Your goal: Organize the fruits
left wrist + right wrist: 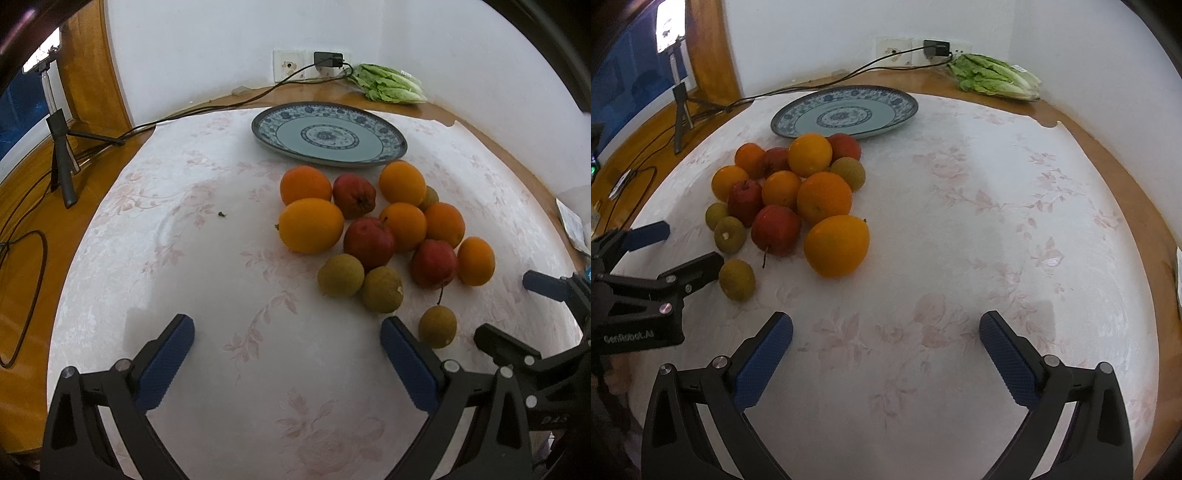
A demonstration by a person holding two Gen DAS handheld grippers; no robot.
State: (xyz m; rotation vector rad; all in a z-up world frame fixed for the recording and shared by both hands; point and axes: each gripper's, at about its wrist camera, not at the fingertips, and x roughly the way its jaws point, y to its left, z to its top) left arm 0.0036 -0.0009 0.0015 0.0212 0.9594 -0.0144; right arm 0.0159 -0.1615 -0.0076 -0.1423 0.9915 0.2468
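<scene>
The wooden counter [33, 295] under its pale floral cloth carried a blue-patterned oval plate [328, 133] far ahead of the spread, empty left gripper [286, 339]. The pile of oranges, red apples and brownish-green pears [369, 229] lay ahead-right of it, ahead-left of the spread, empty right gripper [884, 339].

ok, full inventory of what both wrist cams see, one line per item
oranges: 6, orange, in the pile in front of plate
apples: 3, red, mixed into the pile
pears: 4, green-brown, mostly at pile's near edge
plate: 1, blue-white patterned, behind pile, empty
lettuce: 1, green, back by wall
tablecloth: 1, white floral, over wooden table
tripod: 1, black, far left
left gripper: blue pads, open
right gripper: blue pads, open
</scene>
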